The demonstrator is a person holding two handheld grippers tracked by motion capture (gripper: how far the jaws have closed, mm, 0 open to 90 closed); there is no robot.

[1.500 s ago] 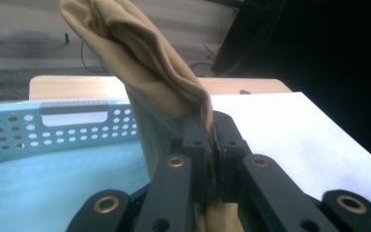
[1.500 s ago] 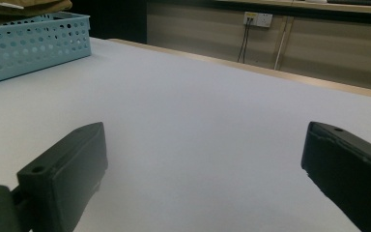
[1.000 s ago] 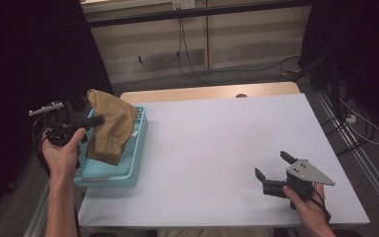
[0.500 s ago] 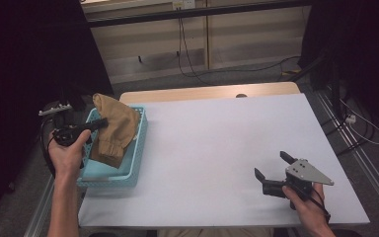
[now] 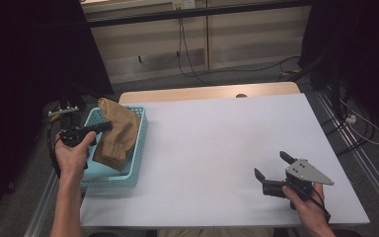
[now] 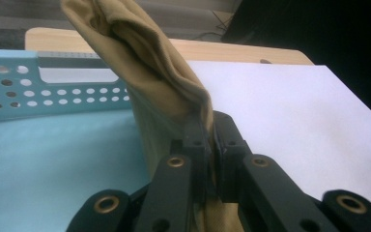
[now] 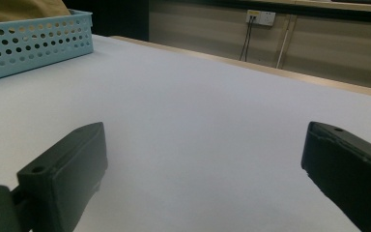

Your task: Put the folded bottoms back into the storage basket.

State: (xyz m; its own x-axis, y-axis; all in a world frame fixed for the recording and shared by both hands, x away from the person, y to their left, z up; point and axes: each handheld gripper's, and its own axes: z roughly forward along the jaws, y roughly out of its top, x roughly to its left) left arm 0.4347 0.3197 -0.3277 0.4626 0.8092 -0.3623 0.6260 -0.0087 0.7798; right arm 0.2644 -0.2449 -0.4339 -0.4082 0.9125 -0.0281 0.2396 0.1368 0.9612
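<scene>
Tan cloth (image 5: 116, 133) hangs pinched in the left gripper (image 5: 103, 127), draped into the blue basket (image 5: 123, 177) at the table's left edge; right gripper (image 5: 271, 170) rests spread wide, near right.

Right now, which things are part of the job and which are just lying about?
In the job: tan cloth, pinched by the shut left gripper; blue basket under it.

Just there: right gripper, open on the white table; floor cables; wall socket.
</scene>
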